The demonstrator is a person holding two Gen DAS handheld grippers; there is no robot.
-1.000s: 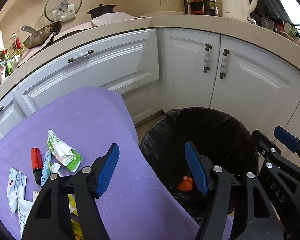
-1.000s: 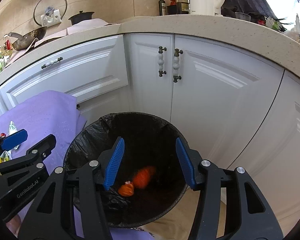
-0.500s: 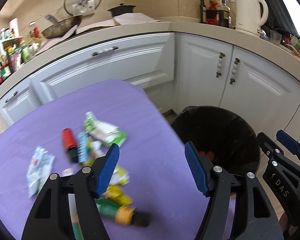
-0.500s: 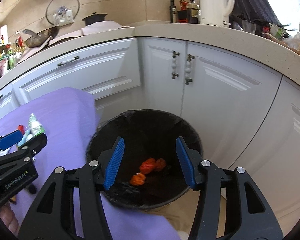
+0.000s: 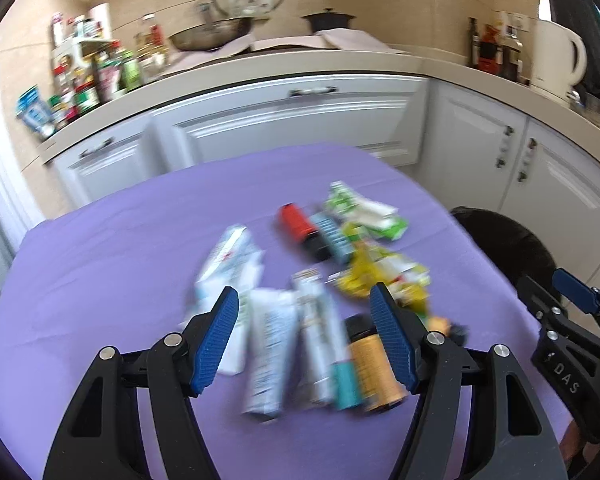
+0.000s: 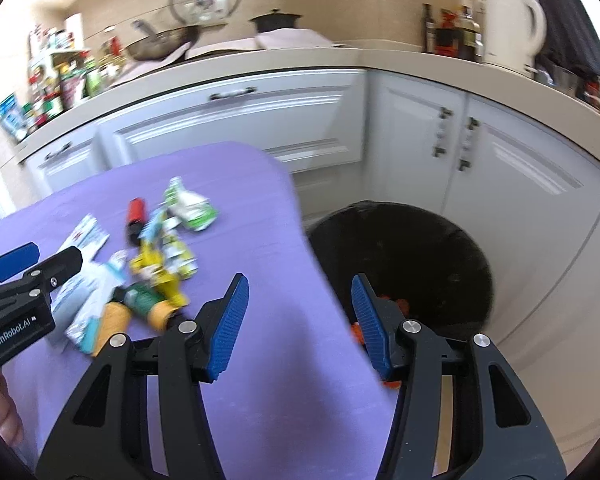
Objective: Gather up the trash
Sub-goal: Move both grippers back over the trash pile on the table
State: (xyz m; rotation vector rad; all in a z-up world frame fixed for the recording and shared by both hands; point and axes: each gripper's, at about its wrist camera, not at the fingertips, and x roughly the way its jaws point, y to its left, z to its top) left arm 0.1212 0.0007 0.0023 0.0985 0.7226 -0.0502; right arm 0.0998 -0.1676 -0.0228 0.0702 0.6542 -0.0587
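A pile of trash lies on the purple table (image 5: 100, 264): white wrappers (image 5: 268, 344), a red and black cylinder (image 5: 300, 228), a green-white packet (image 5: 364, 212), yellow wrappers (image 5: 376, 272) and an orange bottle (image 5: 374, 372). My left gripper (image 5: 303, 291) hangs open and empty over the near part of the pile. My right gripper (image 6: 300, 279) is open and empty over the table's right edge, beside the black-lined bin (image 6: 420, 248). Orange scraps (image 6: 396, 304) lie in the bin. The picture is blurred.
White cabinets (image 6: 228, 128) and a countertop (image 6: 420, 64) curve behind the table and bin, carrying a kettle (image 6: 512, 32), a wok (image 6: 160, 42) and many bottles (image 6: 60, 80). A person's hand (image 6: 0, 412) shows at the lower left. Pale floor (image 6: 560, 360) surrounds the bin.
Both grippers have swung left, away from the bin and over the table. The trash pile has come from the left edge to under my left gripper. Both jaws stay as wide as before.
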